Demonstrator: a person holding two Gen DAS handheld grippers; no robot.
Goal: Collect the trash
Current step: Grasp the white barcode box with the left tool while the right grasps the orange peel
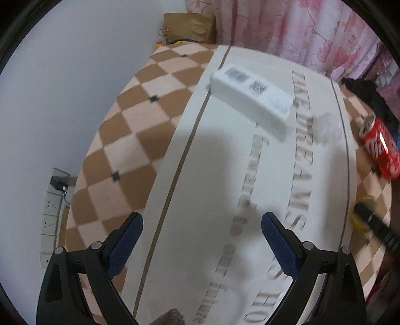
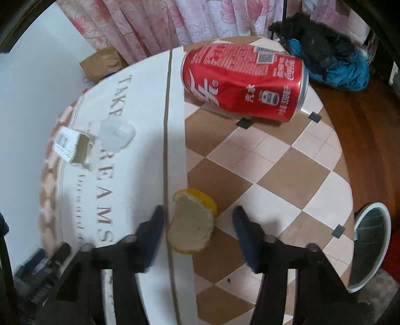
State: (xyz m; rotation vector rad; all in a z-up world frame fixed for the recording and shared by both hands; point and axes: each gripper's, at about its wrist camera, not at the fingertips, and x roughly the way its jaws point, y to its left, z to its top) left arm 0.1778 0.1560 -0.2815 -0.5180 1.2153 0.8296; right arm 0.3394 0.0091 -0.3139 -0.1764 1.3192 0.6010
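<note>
Right gripper (image 2: 198, 222), jaws spread wide on either side of a yellow citrus peel (image 2: 192, 222) lying on the table, no pad touching it. Left gripper (image 1: 202, 228), jaws likewise spread and empty above a white runner (image 1: 217, 190) printed with grey lettering. Beyond: white carton (image 1: 252, 98), crumpled clear wrap (image 2: 116, 133) and a dented red can (image 2: 246, 80) on its side, all on a brown-and-cream checked tablecloth (image 1: 130, 140). Behind: pink floral curtains (image 2: 190, 20), a paper bag (image 1: 190, 27), a pale wall (image 1: 62, 75).
</note>
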